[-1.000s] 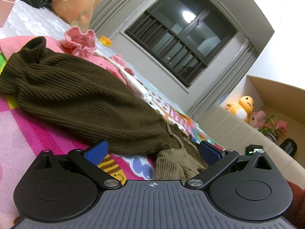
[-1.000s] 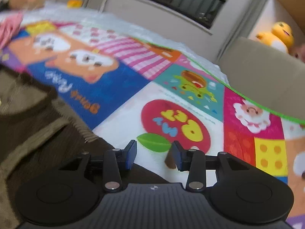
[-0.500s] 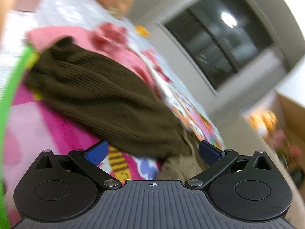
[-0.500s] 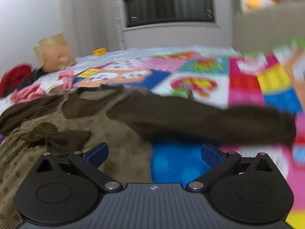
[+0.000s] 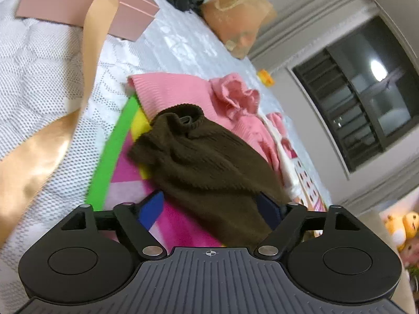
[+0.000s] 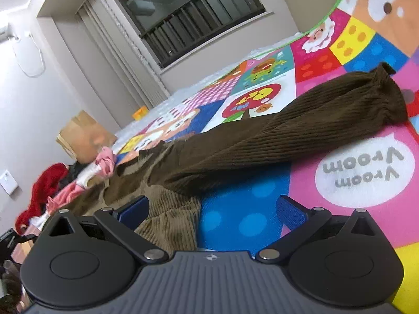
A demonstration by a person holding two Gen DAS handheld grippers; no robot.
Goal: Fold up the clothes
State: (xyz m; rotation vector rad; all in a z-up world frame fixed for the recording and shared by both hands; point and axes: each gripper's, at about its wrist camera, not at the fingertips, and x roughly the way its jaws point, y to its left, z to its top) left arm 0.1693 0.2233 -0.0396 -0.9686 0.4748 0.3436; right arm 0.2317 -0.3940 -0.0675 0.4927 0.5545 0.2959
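A dark brown ribbed sleeve (image 5: 209, 162) lies on the colourful play mat (image 5: 125, 183), its cuff (image 5: 183, 115) at the far end. My left gripper (image 5: 209, 204) is open, and the near part of that sleeve runs between its blue fingers (image 5: 152, 206). In the right wrist view the garment's other sleeve (image 6: 288, 136) stretches out to the right and ends in a gathered cuff (image 6: 387, 96). My right gripper (image 6: 212, 209) is open just above the lighter corduroy body (image 6: 170, 222) and the blue mat, with nothing held.
A pink garment (image 5: 178, 91) lies just beyond the brown cuff. Pink boxes (image 5: 86, 7) and a gold ribbon (image 5: 47, 141) sit on the white quilt to the left. A paper bag (image 5: 235, 13), red clothing (image 6: 47, 183), a window and plush toys (image 5: 400, 227) are further off.
My right gripper has opened wide and swung round to face the outstretched sleeve. My left gripper has turned toward the other sleeve's cuff, and its fingers stand slightly closer around that sleeve.
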